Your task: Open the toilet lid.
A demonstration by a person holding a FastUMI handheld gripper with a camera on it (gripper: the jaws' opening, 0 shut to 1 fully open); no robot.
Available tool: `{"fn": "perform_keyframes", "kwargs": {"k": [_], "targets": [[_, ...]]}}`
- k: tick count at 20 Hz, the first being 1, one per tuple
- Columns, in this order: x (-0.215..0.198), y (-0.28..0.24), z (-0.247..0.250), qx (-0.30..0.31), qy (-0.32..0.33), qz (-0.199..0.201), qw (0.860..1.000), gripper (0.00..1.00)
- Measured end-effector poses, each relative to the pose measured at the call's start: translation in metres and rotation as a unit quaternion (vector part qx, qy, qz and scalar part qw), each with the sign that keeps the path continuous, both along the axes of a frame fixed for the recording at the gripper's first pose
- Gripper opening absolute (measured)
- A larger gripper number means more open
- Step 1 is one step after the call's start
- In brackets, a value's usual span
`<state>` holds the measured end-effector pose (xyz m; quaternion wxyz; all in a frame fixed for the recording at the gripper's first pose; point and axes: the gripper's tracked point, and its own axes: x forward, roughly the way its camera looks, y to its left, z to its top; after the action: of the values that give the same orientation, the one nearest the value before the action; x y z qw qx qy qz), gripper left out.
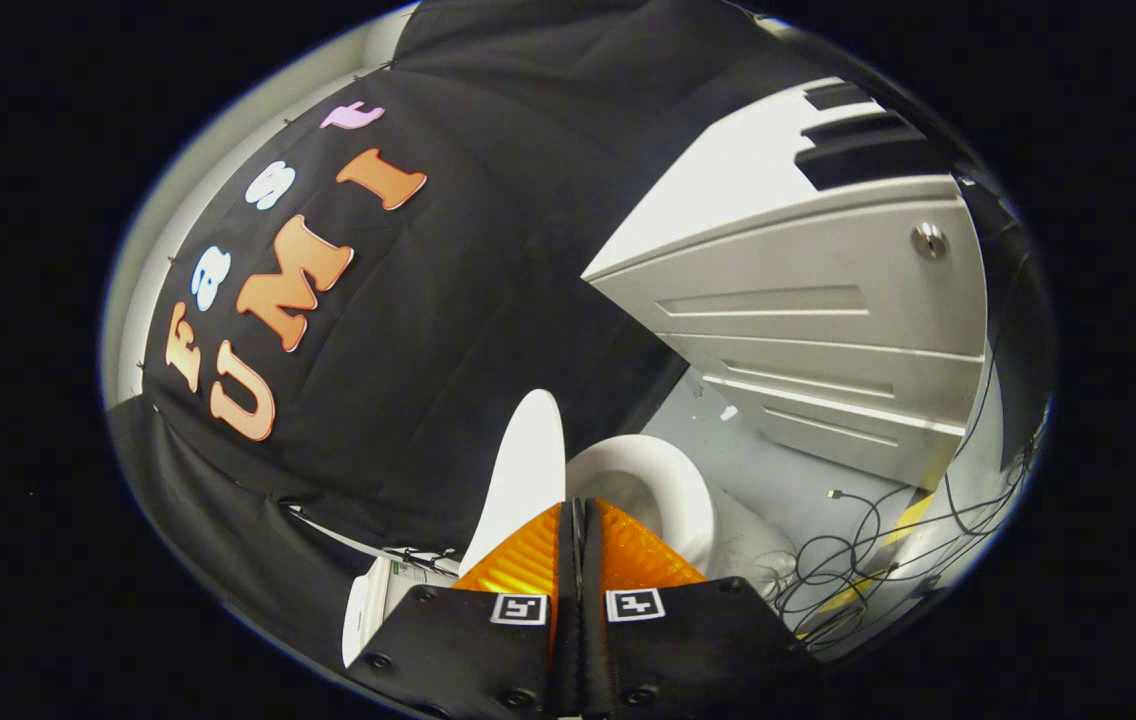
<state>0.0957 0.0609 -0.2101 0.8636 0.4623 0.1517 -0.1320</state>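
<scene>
Just ahead of the fingertips, slightly to their left, the toilet lid (pixel 528 470) is seen raised and nearly on edge, its long axis running away from the gripper (pixel 578 505) toward the black cloth wall (pixel 448 330). Beside it, on the right and a little beyond the fingers, the open seat and bowl (pixel 663 480) are exposed, so the lid is judged already lifted clear of the seat (or very nearly at its upright rest). The gripper's two fingers are pressed together with only a thin seam between them, and nothing is held in that seam. Whether the fingertips touch the lid's edge cannot be told. Any remaining move is judged to turn on this relation: the lid lies forward and left of the fingers, edge-on to them, so a push would go leftward and away. Beyond the bowl, well apart, a pale drawer cabinet (pixel 828 310) stands on the floor (pixel 788 470); loose cables (pixel 858 560) lie near its foot.
</scene>
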Motion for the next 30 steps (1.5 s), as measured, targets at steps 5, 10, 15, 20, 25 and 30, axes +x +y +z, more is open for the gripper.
{"fn": "perform_keyframes", "kwargs": {"k": [5,10,15,20,25,30], "targets": [[0.013,0.032,0.056,-0.068,-0.031,0.053,0.996,0.08],[0.028,0.069,0.104,-0.140,-0.045,0.101,0.984,0.08],[0.033,0.098,0.137,-0.177,-0.065,0.131,0.973,0.08],[0.036,0.121,0.162,-0.203,-0.072,0.150,0.965,0.08],[0.043,0.169,0.198,-0.242,-0.092,0.186,0.948,0.08],[0.049,0.217,0.225,-0.267,-0.107,0.219,0.932,0.08]]}}
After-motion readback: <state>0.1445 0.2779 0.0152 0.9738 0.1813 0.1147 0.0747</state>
